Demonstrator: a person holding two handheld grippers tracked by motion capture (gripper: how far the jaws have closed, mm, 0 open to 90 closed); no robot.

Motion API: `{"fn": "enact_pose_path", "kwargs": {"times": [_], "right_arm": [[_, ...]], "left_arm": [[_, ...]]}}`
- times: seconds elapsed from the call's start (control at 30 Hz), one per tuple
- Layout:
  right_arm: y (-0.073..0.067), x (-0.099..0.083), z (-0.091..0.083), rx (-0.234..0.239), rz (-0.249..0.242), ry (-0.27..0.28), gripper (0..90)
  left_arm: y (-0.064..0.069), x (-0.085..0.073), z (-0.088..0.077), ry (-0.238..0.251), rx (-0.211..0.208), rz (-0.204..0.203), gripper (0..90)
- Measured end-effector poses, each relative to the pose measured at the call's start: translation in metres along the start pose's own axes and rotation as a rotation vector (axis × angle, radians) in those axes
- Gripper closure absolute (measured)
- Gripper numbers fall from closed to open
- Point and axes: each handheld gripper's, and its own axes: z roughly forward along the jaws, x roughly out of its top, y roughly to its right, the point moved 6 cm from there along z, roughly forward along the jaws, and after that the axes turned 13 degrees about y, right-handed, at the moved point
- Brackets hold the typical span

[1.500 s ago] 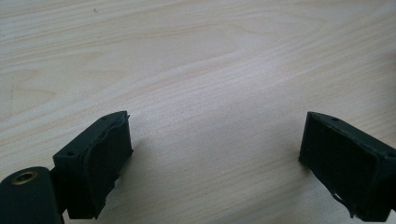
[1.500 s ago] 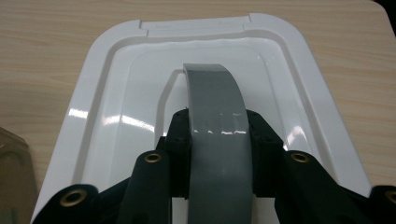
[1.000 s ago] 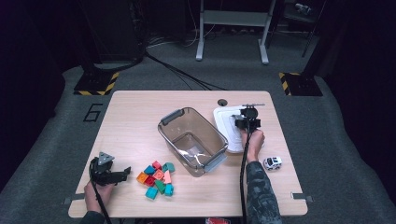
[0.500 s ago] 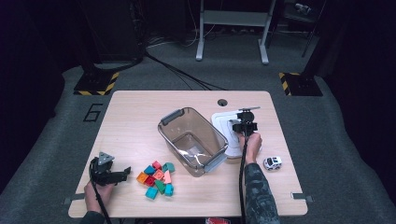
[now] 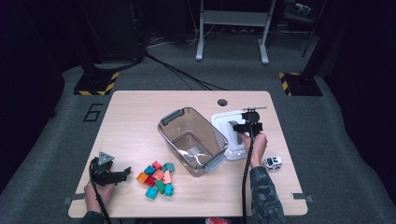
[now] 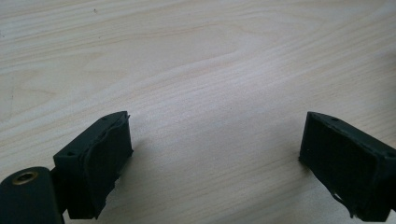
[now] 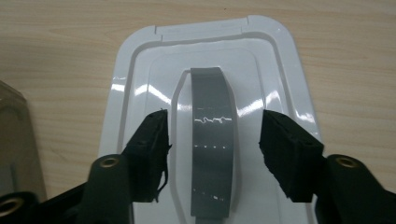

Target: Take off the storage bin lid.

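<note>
A white lid (image 5: 222,121) lies flat on the table, right of a clear plastic bin (image 5: 170,116). My right gripper (image 5: 238,127) hovers over the lid, and its jaws have just been opening. In the right gripper view the lid (image 7: 140,60) has a grey handle strip (image 7: 211,102) down its middle. The right gripper (image 7: 212,135) straddles that strip, with a gap at each pad. My left gripper (image 5: 123,173) rests open at the table's front left, beside a pile of coloured blocks (image 5: 156,179). Bare wood lies between the jaws of the left gripper (image 6: 215,154).
A small white toy car (image 5: 272,162) sits on the table just right of the right hand. The bin holds something small and pale on its floor. A round cable hole (image 5: 222,102) is near the far edge.
The right hand has shifted slightly over the lid. The lid, the bin and the left gripper stay where they were.
</note>
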Motion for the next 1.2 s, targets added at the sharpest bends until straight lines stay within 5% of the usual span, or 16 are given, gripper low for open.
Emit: {"fn": "enact_pose_path", "kwargs": {"times": [0.63,1.2], "right_arm": [[0.006,-0.015,-0.071,0.061,-0.088,0.076,16.3],[0.038,-0.054,-0.099,-0.010,-0.081,0.070,11.7]], "left_arm": [[0.000,0.000,0.000,-0.001,-0.001,0.000,8.9],[0.000,0.000,0.000,0.000,-0.001,0.001,9.1]]}}
